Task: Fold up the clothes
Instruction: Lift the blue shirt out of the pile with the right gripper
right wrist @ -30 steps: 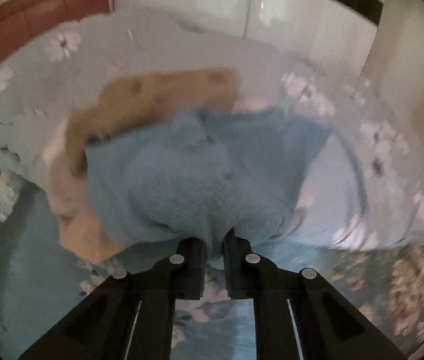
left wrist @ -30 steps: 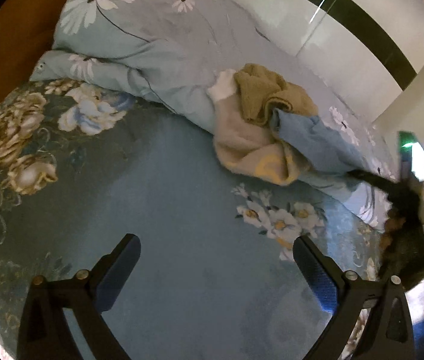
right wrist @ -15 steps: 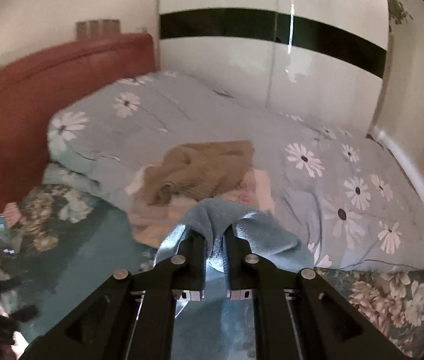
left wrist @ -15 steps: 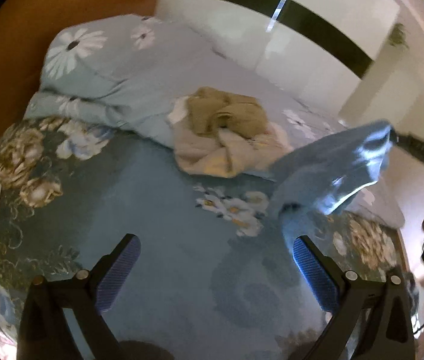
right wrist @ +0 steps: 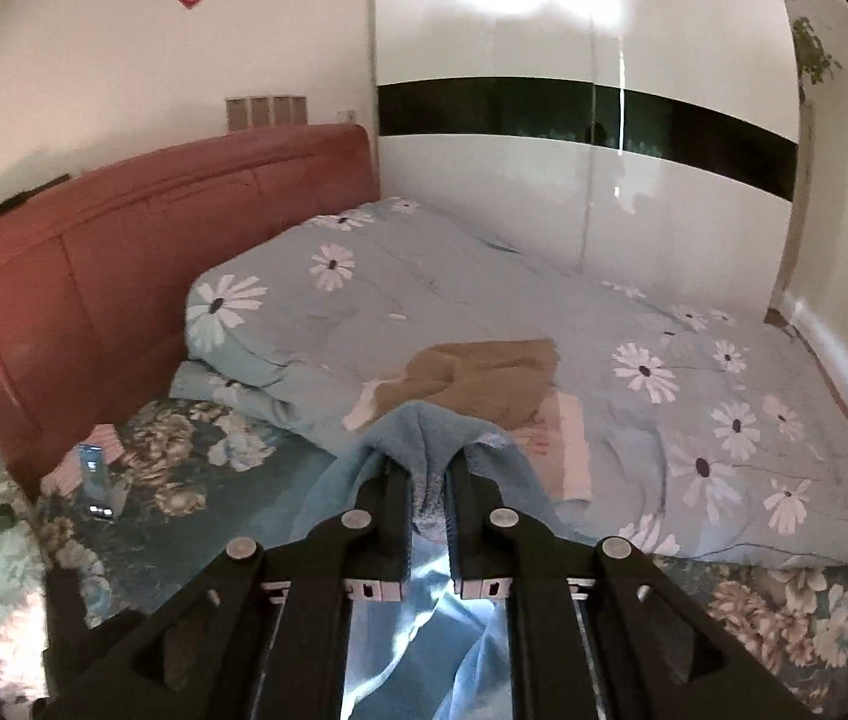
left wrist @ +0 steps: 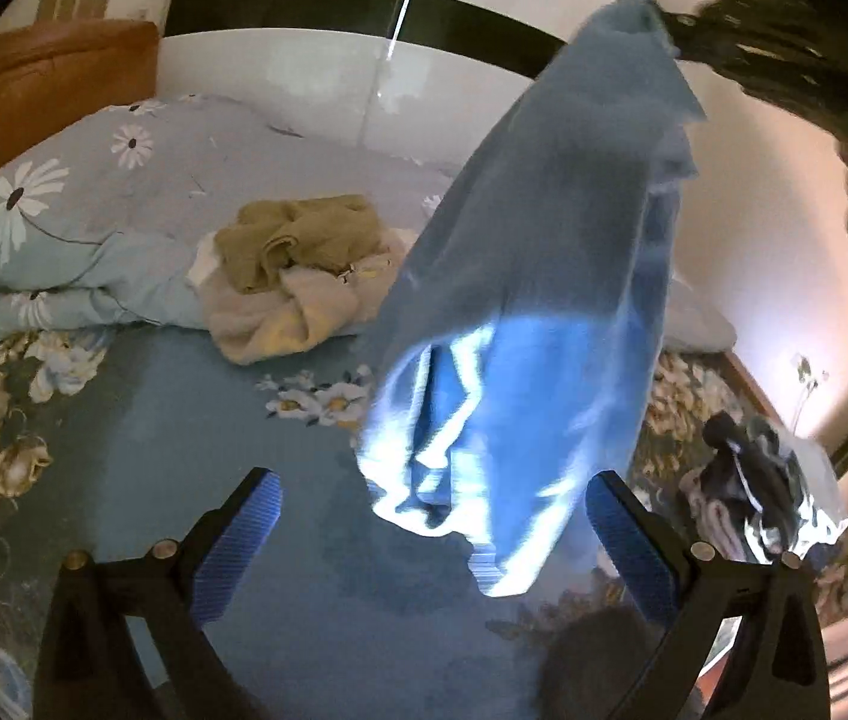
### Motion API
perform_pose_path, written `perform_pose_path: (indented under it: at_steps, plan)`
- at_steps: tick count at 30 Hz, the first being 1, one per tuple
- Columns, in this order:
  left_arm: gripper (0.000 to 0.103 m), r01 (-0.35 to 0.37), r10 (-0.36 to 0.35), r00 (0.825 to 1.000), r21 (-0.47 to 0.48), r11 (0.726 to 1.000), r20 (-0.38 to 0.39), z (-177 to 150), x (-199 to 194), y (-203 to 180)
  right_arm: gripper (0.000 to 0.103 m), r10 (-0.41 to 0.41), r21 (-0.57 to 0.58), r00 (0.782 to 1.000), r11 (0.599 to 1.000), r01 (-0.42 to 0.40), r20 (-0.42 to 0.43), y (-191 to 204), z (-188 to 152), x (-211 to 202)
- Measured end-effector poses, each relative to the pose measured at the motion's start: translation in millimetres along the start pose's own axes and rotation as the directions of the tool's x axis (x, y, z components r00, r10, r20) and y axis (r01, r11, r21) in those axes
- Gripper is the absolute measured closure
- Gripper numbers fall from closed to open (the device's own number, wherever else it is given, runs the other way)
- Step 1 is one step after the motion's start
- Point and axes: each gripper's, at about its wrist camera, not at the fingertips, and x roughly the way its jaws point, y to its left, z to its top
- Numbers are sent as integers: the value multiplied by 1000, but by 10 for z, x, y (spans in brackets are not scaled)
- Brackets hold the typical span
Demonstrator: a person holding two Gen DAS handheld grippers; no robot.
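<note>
At nine o'clock in the left wrist view a daisy-print quilt (left wrist: 124, 222) lies bunched against the headboard (left wrist: 34, 90), and just past it, toward ten o'clock of centre, a tan garment (left wrist: 298, 240) sits heaped on a cream one (left wrist: 280, 324). The left gripper (left wrist: 433, 531) hangs over the teal floral sheet (left wrist: 184, 450) with its blue-padded jaws spread wide and nothing between them. At centre the blue garment (left wrist: 544, 312) dangles in the air, its top corner at one o'clock pinched by the right gripper (right wrist: 429, 468), whose jaws are clamped together on the cloth in its own view. A dark bundle of clothes (left wrist: 748, 480) rests at four o'clock.
</note>
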Motion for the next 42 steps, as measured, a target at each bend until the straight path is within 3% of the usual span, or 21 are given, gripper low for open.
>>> perform_pose_path:
  at_steps: [11,14,16,18,19,21,23,28,33,37,42]
  plan:
    - [1,-27,29,999,-90,996,13,-90,-96,332,94,74,19,997,997,-74,-5,139,-106,-206]
    - [7,-29,29,1000,-77,997,-2,-120,-53,301,94,80,16,997,997,-80,-7,171,-126,-235]
    - [16,-24,23,1000,-60,998,-14,-154,-19,253,93,90,-3,996,996,-90,-7,177,-145,-250]
    - [44,-17,16,999,-47,999,-33,-186,27,202,93,84,0,996,996,-84,-13,160,-170,-263]
    - [53,-14,13,999,-46,999,-39,-189,57,197,93,82,2,996,997,-82,-16,149,-185,-269]
    - [85,-11,9,999,-52,999,-53,-195,109,196,93,77,8,997,997,-77,-23,115,-223,-281]
    - [96,-11,8,999,-63,998,-53,-195,131,210,93,77,22,996,997,-77,-33,63,-267,-281]
    - [98,-96,100,994,-87,992,52,33,-65,405,93,89,64,994,994,-85,-69,-101,-433,-254]
    - [98,-118,146,973,-160,980,177,541,-536,727,93,141,128,981,984,-124,-136,-264,-731,-106]
    - [98,-119,146,970,-141,983,196,652,-692,756,91,176,195,959,972,-134,-221,-382,-1084,188]
    - [98,-131,147,979,-116,985,142,545,-519,681,90,197,278,922,955,-104,-333,-475,-1544,613]
